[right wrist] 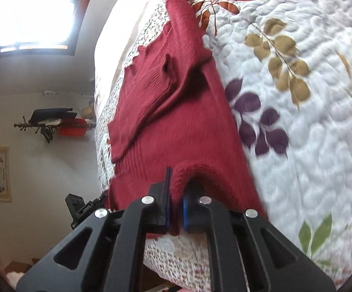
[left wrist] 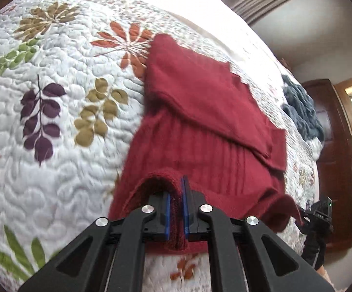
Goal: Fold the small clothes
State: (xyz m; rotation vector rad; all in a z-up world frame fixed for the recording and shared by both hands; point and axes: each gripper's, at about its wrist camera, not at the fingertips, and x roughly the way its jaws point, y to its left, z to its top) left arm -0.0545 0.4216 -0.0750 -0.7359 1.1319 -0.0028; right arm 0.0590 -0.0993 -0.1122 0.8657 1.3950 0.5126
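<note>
- The left gripper (left wrist: 176, 209) is pressed together on a thick fold of the red sweater (left wrist: 200, 112) at its near edge; knit bunches between the blue pads, which are almost touching through the cloth.
- The right gripper (right wrist: 176, 209) pinches the same near edge at its other corner, jaws nearly closed with a hump of knit rising between and over them.
- In each wrist view the opposite gripper shows as a small black shape at the bed's edge, so the two grips sit well apart along the hem.
- The sweater lies on the floral quilt (left wrist: 54, 146) near the bed's front edge, its body stretching away from the grippers, with a sleeve (right wrist: 146, 102) already laid diagonally across the body.
- The step in hand appears to be carrying the near edge over toward the far end to halve the garment.
- To do it well: lift both corners level, keep the hem lightly taut between the grips, travel together so the edge lands square, and go low enough that the folded sleeve is not dragged loose.
- A grey-blue garment (left wrist: 302, 112) lies further along the quilt, apart from the sweater.
</note>
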